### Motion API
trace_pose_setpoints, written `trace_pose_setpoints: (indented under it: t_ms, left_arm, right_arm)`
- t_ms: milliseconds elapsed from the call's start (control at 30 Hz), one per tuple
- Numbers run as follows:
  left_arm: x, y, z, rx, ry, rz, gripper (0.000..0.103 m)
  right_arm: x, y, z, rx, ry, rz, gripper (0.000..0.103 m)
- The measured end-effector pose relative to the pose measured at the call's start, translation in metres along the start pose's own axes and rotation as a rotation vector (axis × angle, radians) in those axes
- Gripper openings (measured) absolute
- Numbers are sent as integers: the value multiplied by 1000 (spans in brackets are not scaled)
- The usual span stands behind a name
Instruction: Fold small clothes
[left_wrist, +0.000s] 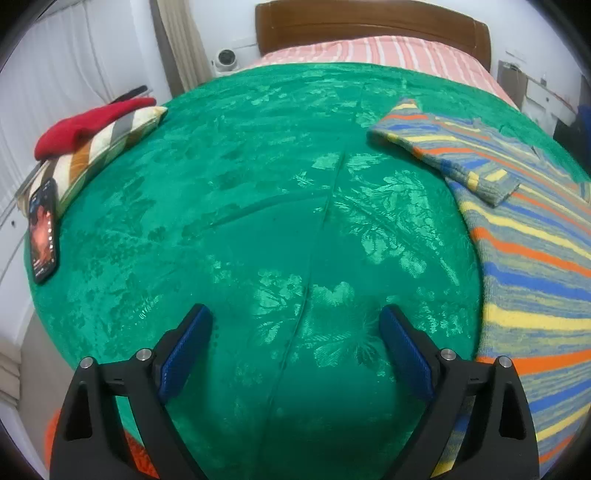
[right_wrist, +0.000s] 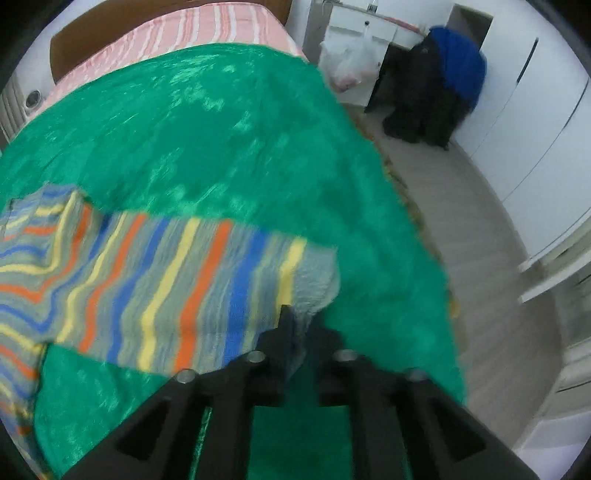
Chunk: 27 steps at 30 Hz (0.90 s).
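Fingers on the right gripper (right_wrist: 297, 325) look pinched shut on the cuff of the striped sweater's (right_wrist: 155, 273) sleeve, though it's blurry. Left gripper (left_wrist: 295, 328) hangs wide open over the green bedspread (left_wrist: 221, 206), holding nothing, sweater just off to its right. My worry: it's only got a thin bit of knit at the very edge, so a quick pull could slip it free or drag the whole sweater crooked
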<state>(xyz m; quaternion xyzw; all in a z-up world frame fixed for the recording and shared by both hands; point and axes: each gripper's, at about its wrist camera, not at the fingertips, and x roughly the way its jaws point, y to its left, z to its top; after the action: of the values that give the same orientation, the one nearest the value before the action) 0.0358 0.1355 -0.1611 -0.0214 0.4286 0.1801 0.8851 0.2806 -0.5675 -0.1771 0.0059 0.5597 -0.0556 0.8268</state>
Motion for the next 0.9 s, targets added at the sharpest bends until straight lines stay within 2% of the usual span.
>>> trace_pose_setpoints:
  t_ms: [33,133,167,200,267,300,400,500,600,700,767,833,867,900]
  left_arm:
    - [0,1,0,-2,0,-3,94]
    - [0,1,0,-3,-2,-4,94]
    - [1,1,0,-3,-3,-3,94]
    - [1,0,0,-1,-5,-2,94]
    - [2,0,0,-1,-6,-1,94]
    - [2,0,0,-2,-7,-2,94]
    - [0,2,-1,-1,-5,-7,94]
    - [0,2,-1,4,-4,-9,94]
    - [1,2,0,0,-3,-11,94]
    - [3,0,0,3,-6,-8,94]
    - [2,0,0,6,-7,-7,94]
    - [1,2,-1,6,-4,-12,94]
    - [1,2,-1,5,-3,-14,94]
    - [0,3,-1,5,-1,-16,94]
  right_arm:
    - [-9,3,-9,-7,-26,2,43]
    - [-53,24,-38,-32,-136,62,43]
    - [-67,39,-51,-46,-151,161,43]
    - [-71,51,-62,-52,-129,274,43]
    - [-69,83,-84,-57,-22,557,32]
    - [-66,102,-94,-67,18,649,31]
    - [-52,144,-111,-71,83,827,31]
    - [-40,159,-112,-24,60,865,32]
    - [-28,155,-110,70,59,920,32]
    - [-25,156,-113,81,53,949,32]
    - [-21,156,-112,76,69,981,7]
    - [-24,151,-109,63,62,932,7]
    - [-29,146,-106,36,54,881,6]
    - [-38,138,-103,3,44,792,6]
